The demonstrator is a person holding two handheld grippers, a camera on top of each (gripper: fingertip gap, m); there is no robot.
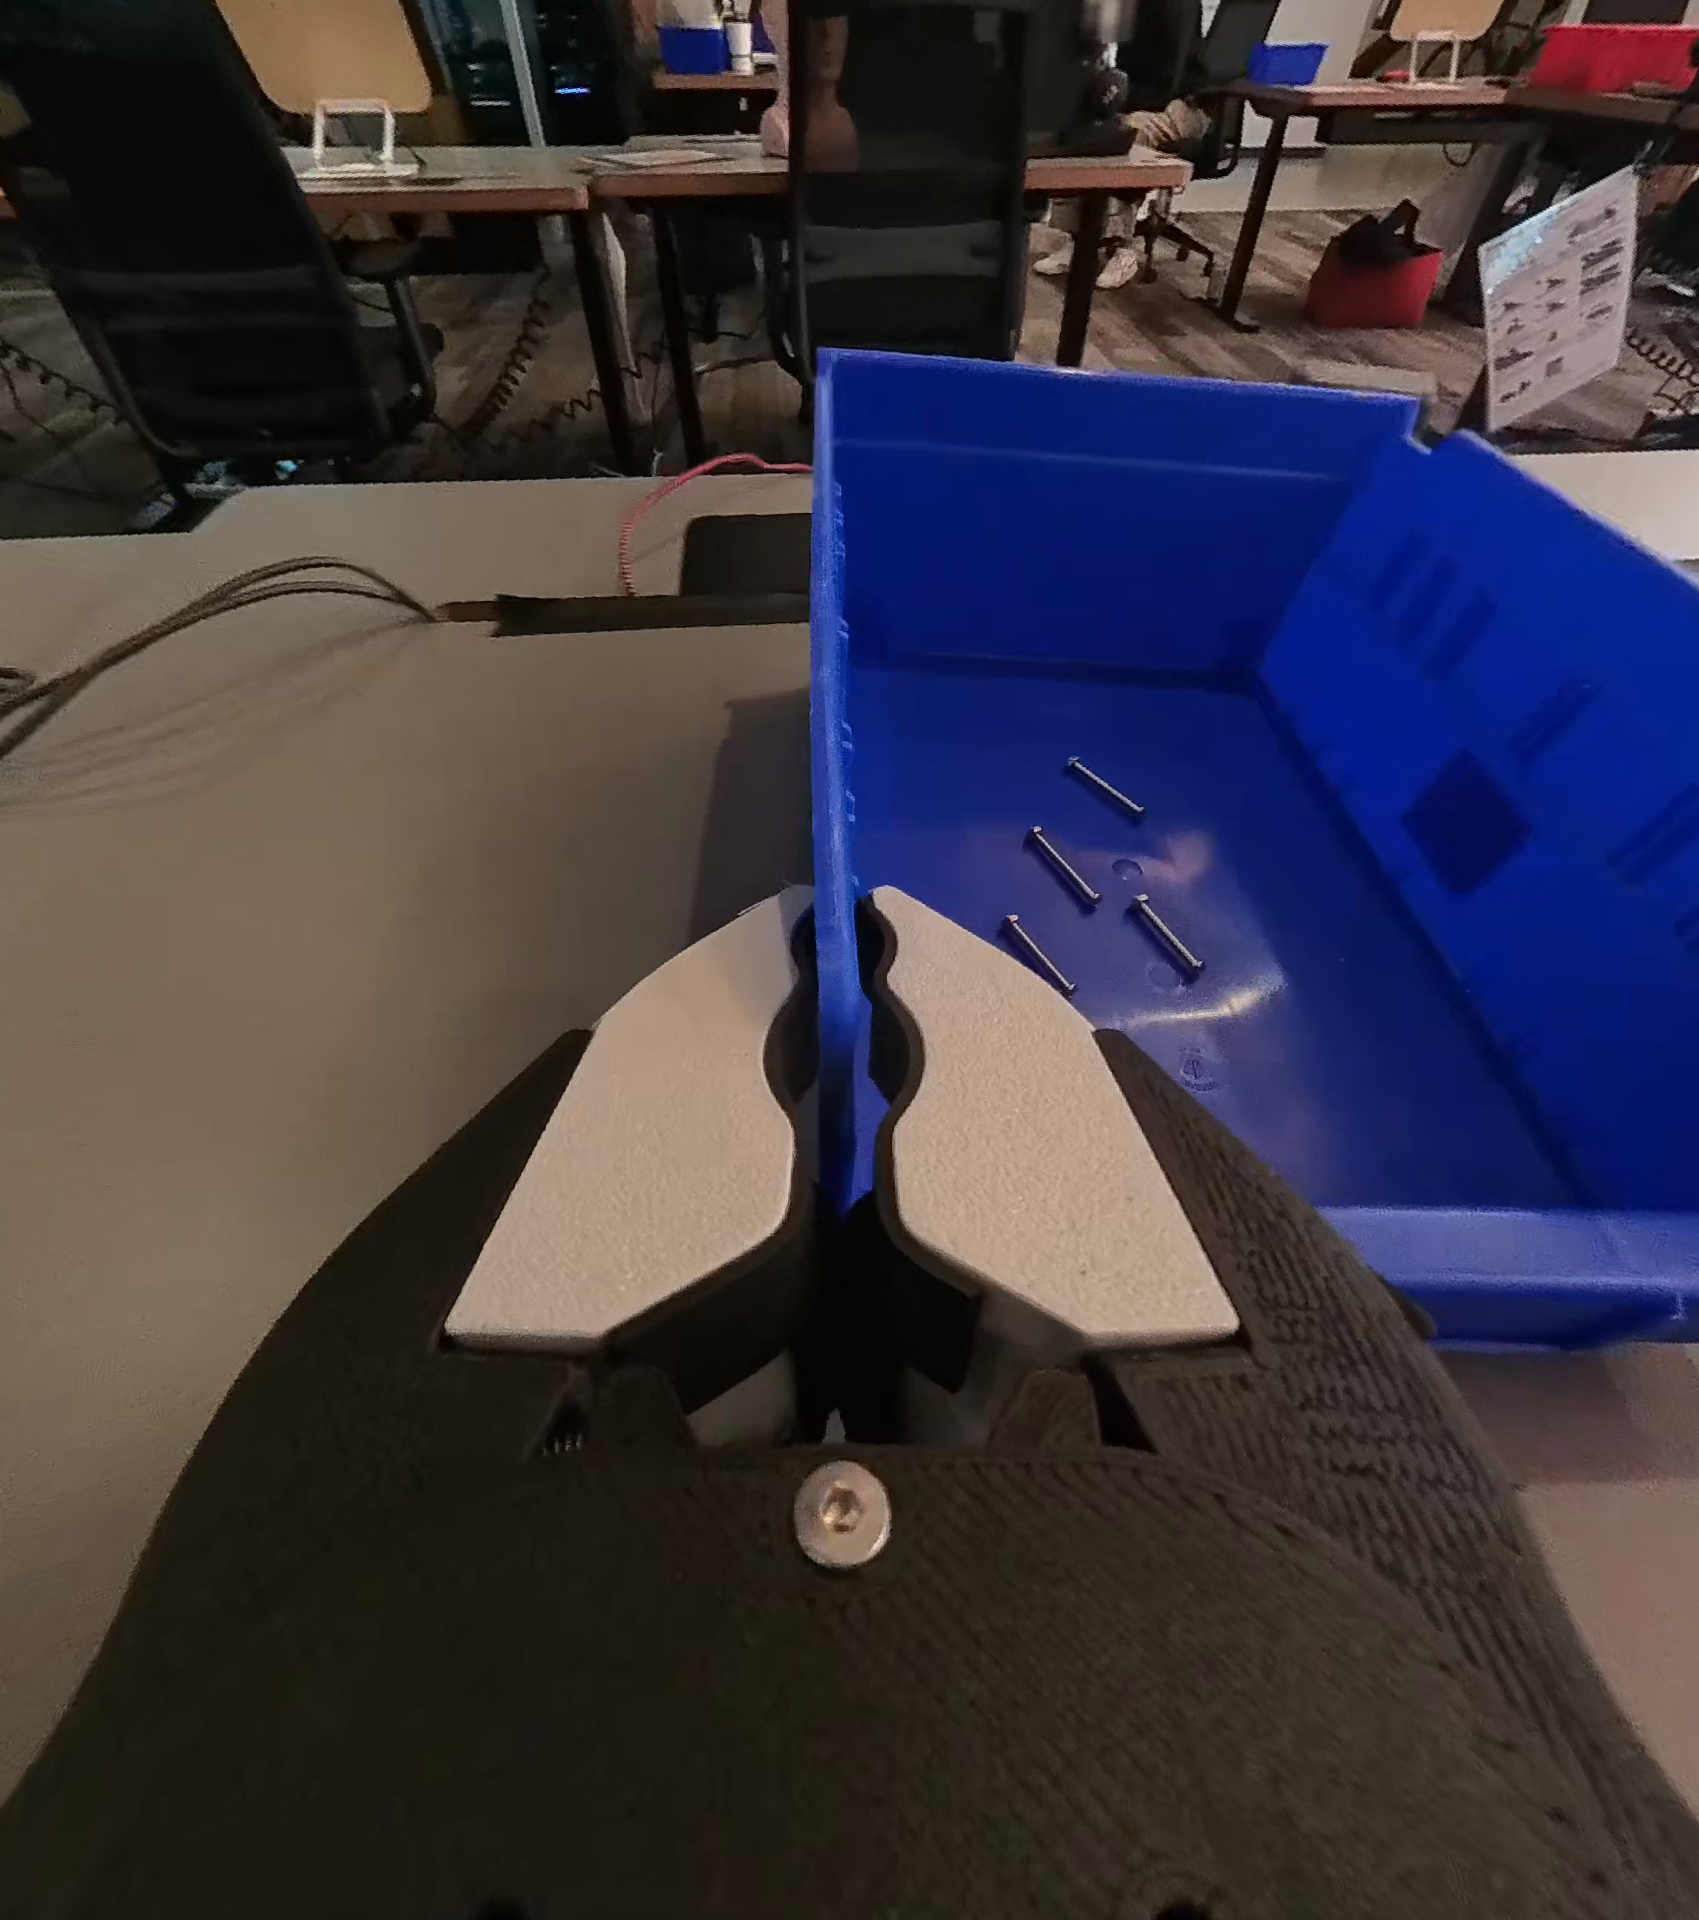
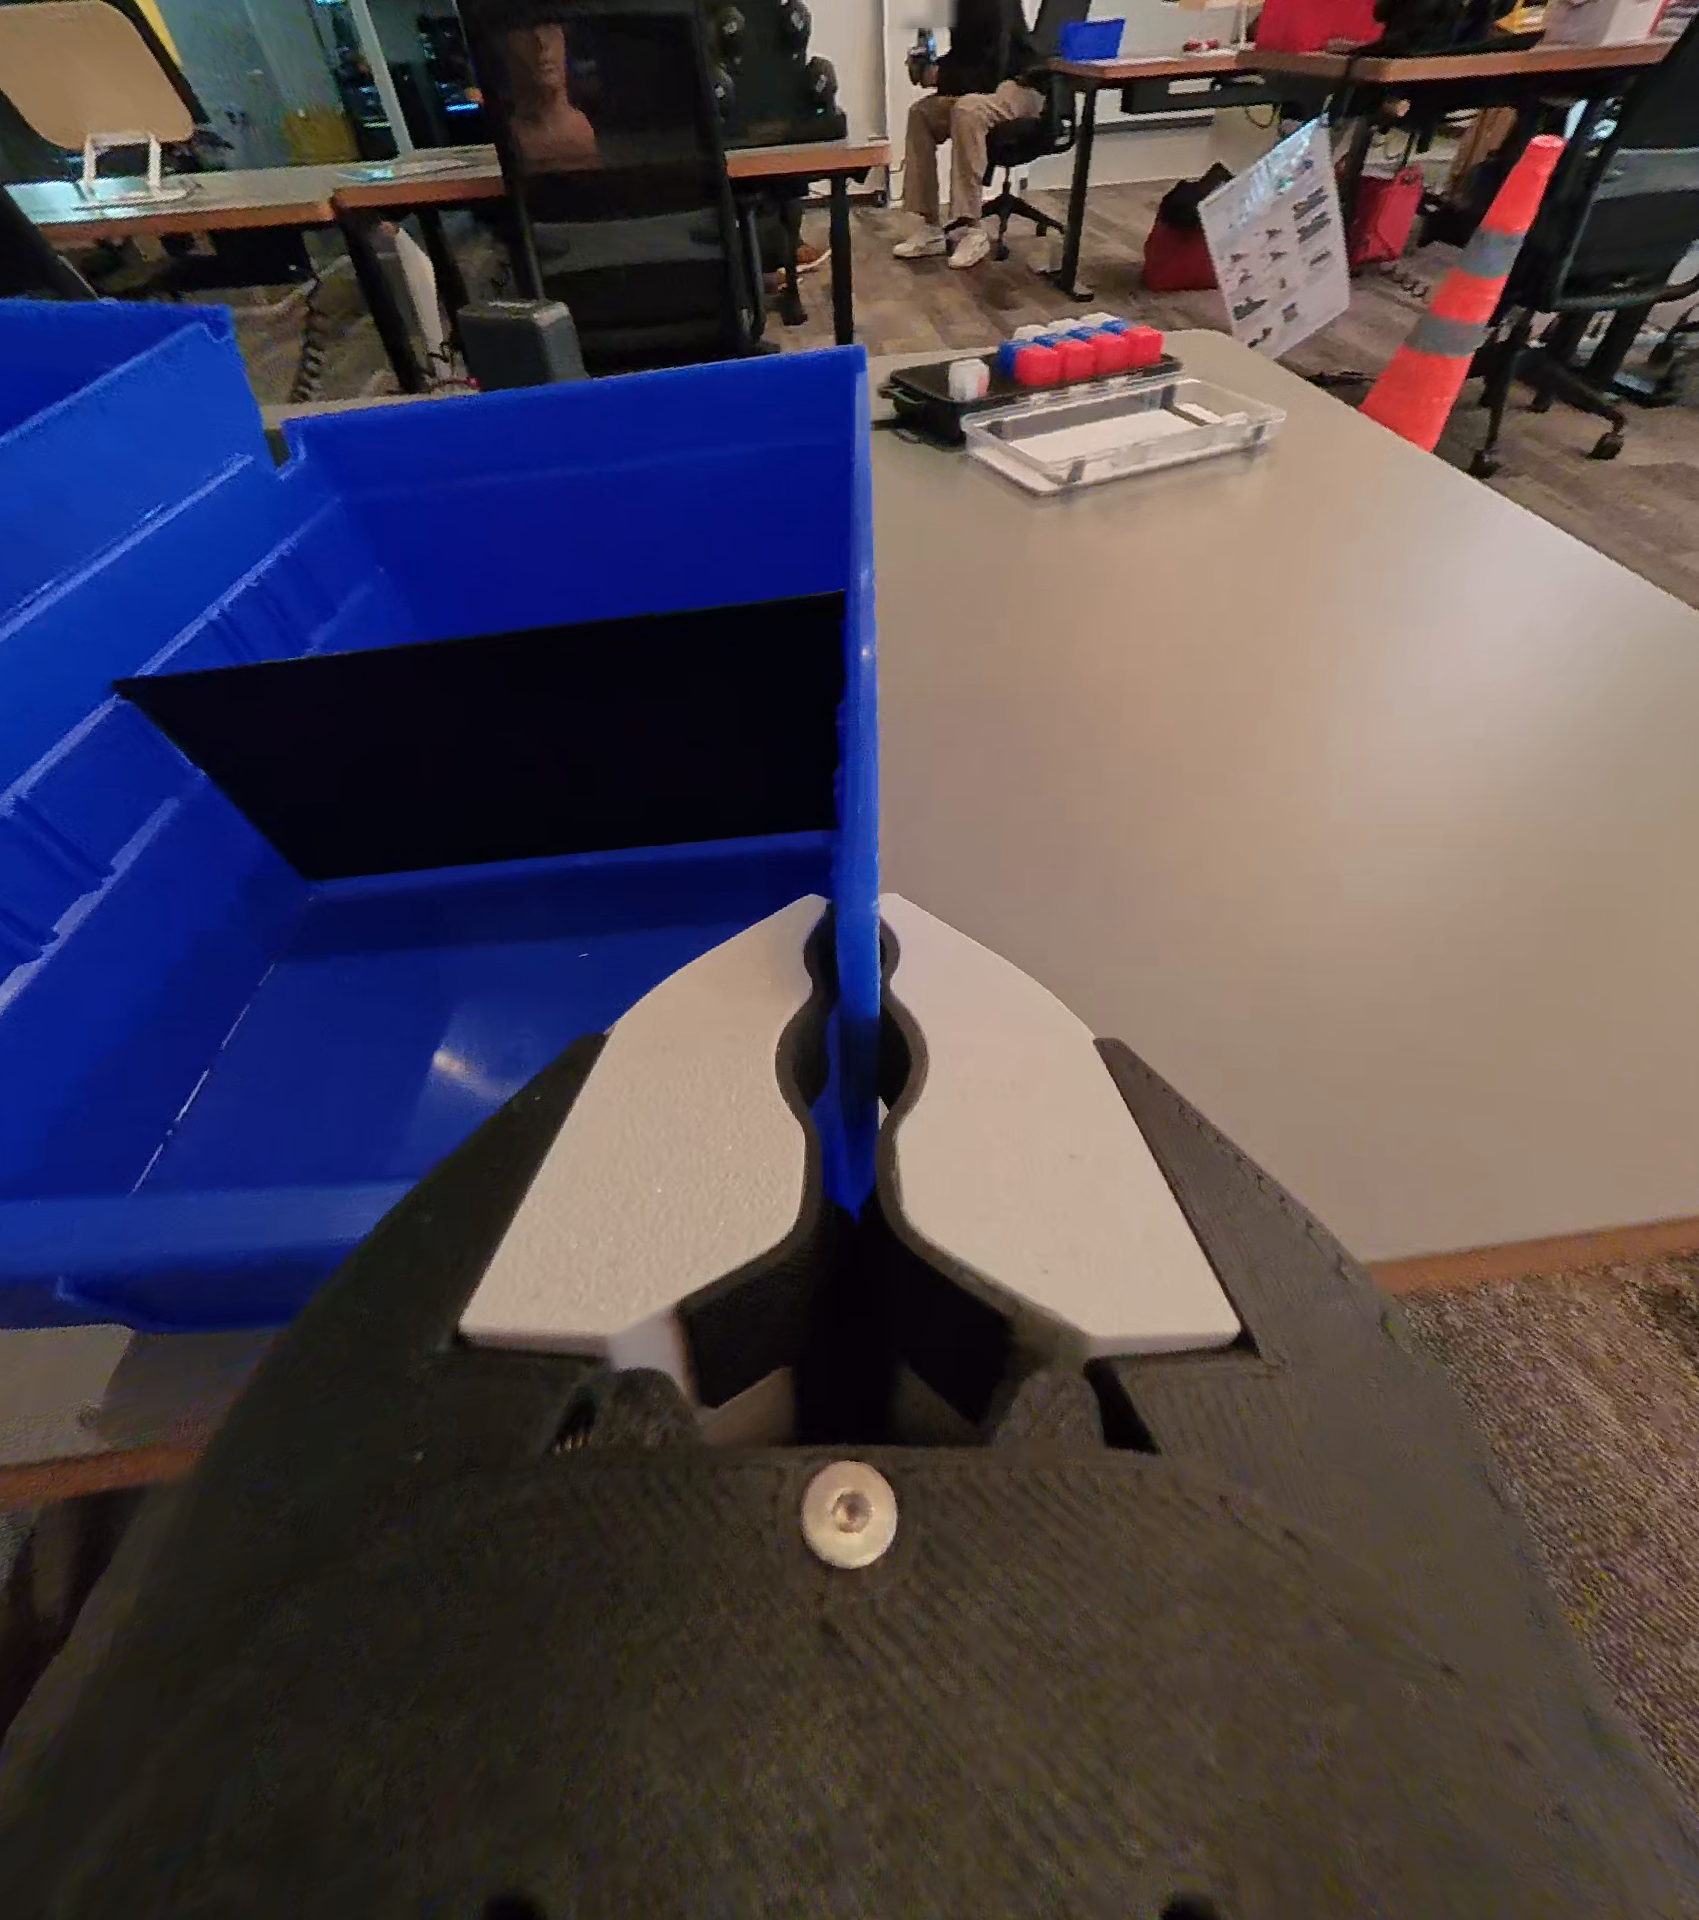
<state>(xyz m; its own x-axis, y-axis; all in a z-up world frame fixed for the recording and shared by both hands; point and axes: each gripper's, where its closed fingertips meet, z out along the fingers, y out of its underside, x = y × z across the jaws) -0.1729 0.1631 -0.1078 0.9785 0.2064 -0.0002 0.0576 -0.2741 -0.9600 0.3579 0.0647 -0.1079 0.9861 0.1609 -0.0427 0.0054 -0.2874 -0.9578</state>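
Both grippers, left gripper [image 1: 837,914] and right gripper [image 2: 855,920], have fingers clamped on opposite side walls of a blue plastic storage bin [image 1: 1084,561] on the grey desk [image 1: 305,935]; uneven lifting could tilt the bin, sliding the thin metal pins [image 1: 1063,864] on its floor.

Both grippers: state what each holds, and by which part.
Left gripper clamps a blue bin by its left side wall; right gripper clamps a blue bin by its right side wall.
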